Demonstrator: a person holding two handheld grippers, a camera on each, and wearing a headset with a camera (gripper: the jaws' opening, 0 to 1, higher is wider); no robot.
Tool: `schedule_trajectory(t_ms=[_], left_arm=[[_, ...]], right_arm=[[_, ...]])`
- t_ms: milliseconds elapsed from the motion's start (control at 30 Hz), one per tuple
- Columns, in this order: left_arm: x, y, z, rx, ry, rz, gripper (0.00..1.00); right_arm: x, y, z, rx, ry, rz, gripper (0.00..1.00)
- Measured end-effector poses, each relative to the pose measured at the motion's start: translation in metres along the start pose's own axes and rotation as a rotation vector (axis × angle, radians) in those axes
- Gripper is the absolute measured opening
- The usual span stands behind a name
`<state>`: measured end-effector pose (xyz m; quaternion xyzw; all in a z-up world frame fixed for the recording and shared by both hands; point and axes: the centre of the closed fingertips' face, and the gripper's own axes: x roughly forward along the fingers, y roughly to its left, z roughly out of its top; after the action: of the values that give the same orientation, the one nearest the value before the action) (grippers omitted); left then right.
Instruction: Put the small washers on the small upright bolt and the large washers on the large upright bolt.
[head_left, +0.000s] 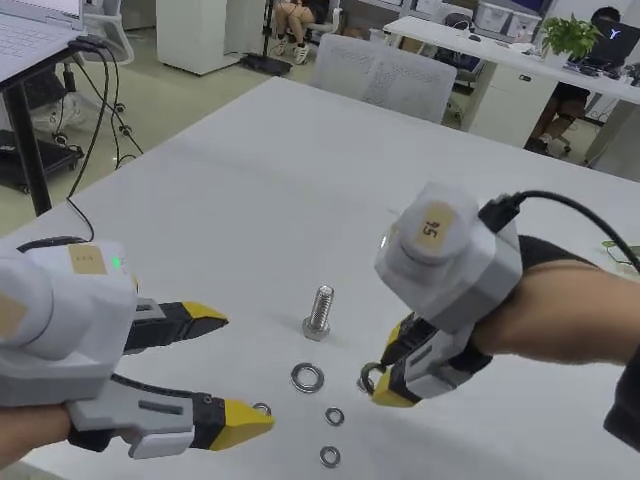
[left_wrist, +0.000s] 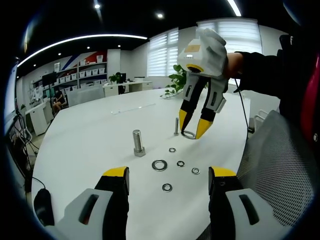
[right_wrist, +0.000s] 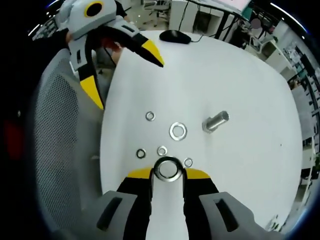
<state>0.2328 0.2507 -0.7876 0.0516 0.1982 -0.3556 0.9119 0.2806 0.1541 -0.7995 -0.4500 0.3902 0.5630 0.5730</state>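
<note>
The large upright bolt (head_left: 318, 312) stands mid-table; a large washer (head_left: 307, 377) lies flat in front of it. My right gripper (head_left: 385, 385) is shut on another large washer (right_wrist: 168, 169), held just above the table right of the large bolt. In the left gripper view this held washer (left_wrist: 188, 134) hangs beside the thin small bolt (left_wrist: 176, 126). Several small washers (head_left: 335, 416) lie near the table's front. My left gripper (head_left: 225, 370) hovers at the lower left, open and empty, and its own view looks over the loose washers (left_wrist: 167, 187).
A white mesh chair (head_left: 380, 70) stands at the table's far edge. A desk with a laptop (head_left: 30, 30) and hanging cables is at the far left. A black mouse (right_wrist: 172, 36) lies on the table behind the left gripper (right_wrist: 125, 75). People sit at desks in the background.
</note>
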Motion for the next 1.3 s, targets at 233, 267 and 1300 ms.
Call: schedule_trajectory(t_ms=[233,267,1300], left_arm=[[0.000,0.005,0.003,-0.004,-0.020,0.025,0.64],[0.000,0.007,0.003,-0.006,-0.022,0.030,0.65],[-0.002,0.015,-0.001,-0.047,-0.019,0.077,0.69]], right_arm=[[-0.020,-0.028,0.023,-0.033,-0.031,-0.045,0.23],[-0.022,-0.032,0.027,-0.038,-0.034,-0.050,0.23],[0.015,-0.088,0.064,-0.127,0.014,-0.008,0.23]])
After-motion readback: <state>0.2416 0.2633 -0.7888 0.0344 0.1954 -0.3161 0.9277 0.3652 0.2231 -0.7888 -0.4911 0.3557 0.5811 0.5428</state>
